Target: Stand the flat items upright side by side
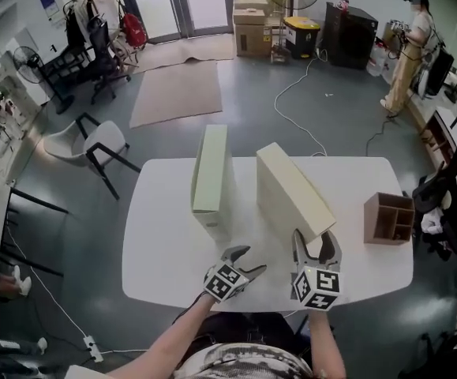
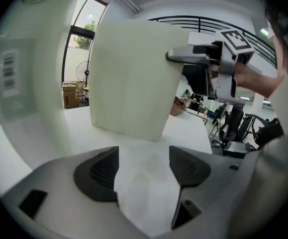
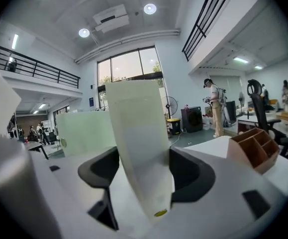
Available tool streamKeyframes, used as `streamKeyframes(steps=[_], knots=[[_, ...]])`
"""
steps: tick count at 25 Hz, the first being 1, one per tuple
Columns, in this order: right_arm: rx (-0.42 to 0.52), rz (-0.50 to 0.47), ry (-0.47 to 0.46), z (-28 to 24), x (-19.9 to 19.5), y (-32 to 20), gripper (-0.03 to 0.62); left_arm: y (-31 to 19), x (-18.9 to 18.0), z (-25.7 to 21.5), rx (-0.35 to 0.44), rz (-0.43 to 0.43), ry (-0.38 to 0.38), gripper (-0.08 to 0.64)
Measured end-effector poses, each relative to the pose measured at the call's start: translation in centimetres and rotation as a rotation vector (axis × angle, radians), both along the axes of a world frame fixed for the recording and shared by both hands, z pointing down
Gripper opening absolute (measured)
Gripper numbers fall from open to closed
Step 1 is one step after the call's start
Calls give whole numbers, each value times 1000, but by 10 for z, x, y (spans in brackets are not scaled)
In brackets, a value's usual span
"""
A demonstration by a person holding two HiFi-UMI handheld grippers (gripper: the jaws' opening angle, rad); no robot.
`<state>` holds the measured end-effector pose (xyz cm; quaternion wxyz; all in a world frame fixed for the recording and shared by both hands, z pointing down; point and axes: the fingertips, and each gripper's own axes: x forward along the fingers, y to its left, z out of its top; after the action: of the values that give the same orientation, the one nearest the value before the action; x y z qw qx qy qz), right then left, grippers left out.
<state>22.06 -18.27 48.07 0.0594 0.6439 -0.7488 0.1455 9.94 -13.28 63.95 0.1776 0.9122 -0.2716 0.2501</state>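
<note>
The left gripper's (image 1: 248, 260) jaws stand wide, with only bare surface (image 1: 165, 251) between them. The right gripper's (image 1: 316, 240) jaws clamp the near end of the tilted cream box (image 1: 291, 188), whose small yellow sticker (image 3: 159, 213) is unreadable. To its left and apart from it, the green box (image 1: 211, 168) stands upright. Its barcode label (image 2: 8, 72) is too blurred to read. An organizer (image 1: 388, 218) sits at the right.

Left tongs (image 1: 248, 260) gaping, empty — right tongs (image 1: 315, 241) clamped on box (image 1: 287, 184); both forearms extended.
</note>
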Motion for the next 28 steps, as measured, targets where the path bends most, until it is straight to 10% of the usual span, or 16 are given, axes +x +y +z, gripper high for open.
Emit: streamKeyframes(steps=[8, 18, 28], knots=[[-27, 33, 18, 0, -54, -37, 328, 17, -45, -9, 2, -100, 12, 319], [-78, -296, -4, 25, -56, -16, 333, -34, -146, -78, 166, -509, 41, 334], [-154, -378, 151, 68, -58, -20, 293, -70, -134, -240, 423, -324, 235, 383]])
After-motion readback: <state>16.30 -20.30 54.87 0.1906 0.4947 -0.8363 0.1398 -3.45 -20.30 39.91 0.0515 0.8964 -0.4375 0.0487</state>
